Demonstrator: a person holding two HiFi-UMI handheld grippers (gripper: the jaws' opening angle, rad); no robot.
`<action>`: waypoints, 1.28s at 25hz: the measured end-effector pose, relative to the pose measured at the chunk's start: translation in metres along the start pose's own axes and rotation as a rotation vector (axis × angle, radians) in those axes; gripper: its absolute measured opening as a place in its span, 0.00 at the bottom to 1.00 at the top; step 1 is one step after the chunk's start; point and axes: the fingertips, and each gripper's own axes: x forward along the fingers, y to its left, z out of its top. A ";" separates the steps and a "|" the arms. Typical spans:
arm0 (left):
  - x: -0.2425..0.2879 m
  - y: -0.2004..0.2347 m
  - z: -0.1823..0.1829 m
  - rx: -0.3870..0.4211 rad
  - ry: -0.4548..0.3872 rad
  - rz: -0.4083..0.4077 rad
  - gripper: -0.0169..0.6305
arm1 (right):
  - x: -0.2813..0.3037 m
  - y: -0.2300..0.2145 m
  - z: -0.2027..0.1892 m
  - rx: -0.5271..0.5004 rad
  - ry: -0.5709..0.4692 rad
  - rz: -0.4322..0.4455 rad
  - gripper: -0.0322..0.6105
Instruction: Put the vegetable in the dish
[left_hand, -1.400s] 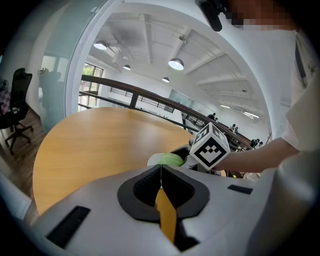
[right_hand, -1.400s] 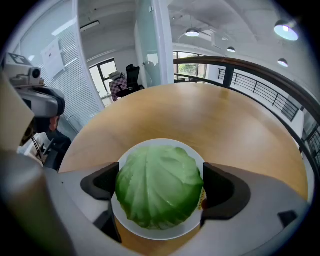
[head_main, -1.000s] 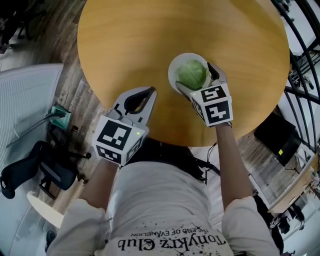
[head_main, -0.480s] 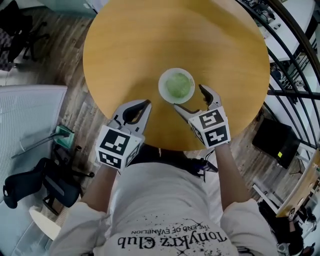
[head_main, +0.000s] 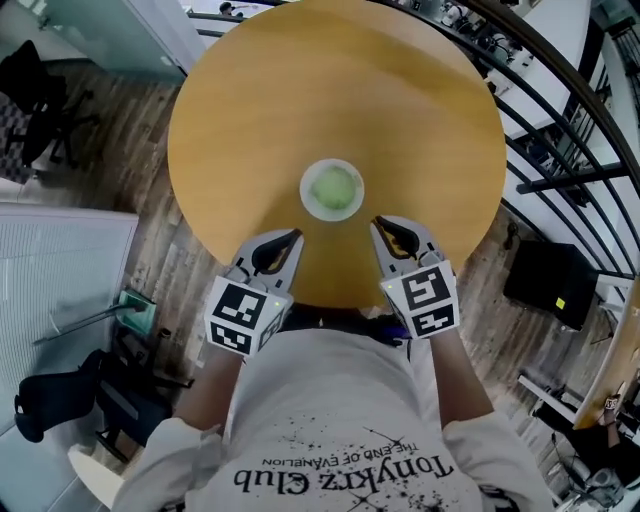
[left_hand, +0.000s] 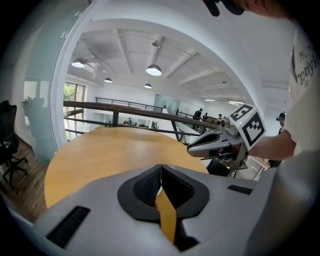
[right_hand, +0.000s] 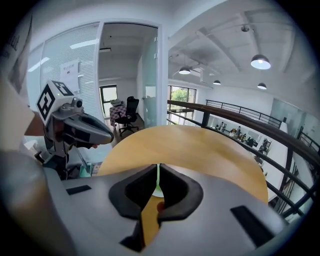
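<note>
Well, the vegetable (head_main: 332, 187) is sitting in the white dish (head_main: 306, 192), near the middle of the round wooden table (head_main: 250, 100). So the big job looks done. What is left, I think, is just to get out of the way without a bump.

The left gripper (head_main: 293, 238) is over the table's near edge, to the left of the dish and apart from it. Its jaws are pressed together with nothing in them. The right gripper (head_main: 382, 226) is on the other side, also apart from the dish. Its jaws have just been closing, and now they are together too — nothing is between them.

To do this part well, I would keep both grippers away from the dish and move them slow and straight toward the body. The dish looks light, so a knock on its rim could slide it or tip the vegetable out. Jaws held together help, since a thin tip catches less.

The vegetable is round like a ball and pale green. From above it has no long side — it looks the same all round. Which way its stem end points I cannot tell; it is too small and blurry.
</note>
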 end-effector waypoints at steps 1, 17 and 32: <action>-0.002 -0.003 0.000 0.000 -0.003 -0.001 0.06 | -0.006 0.003 0.001 0.010 -0.010 -0.001 0.11; -0.014 -0.019 0.019 0.006 -0.033 0.017 0.06 | -0.041 -0.004 0.004 0.078 -0.062 0.031 0.09; -0.032 -0.020 0.010 -0.003 -0.033 0.051 0.06 | -0.030 0.014 0.003 0.076 -0.049 0.090 0.09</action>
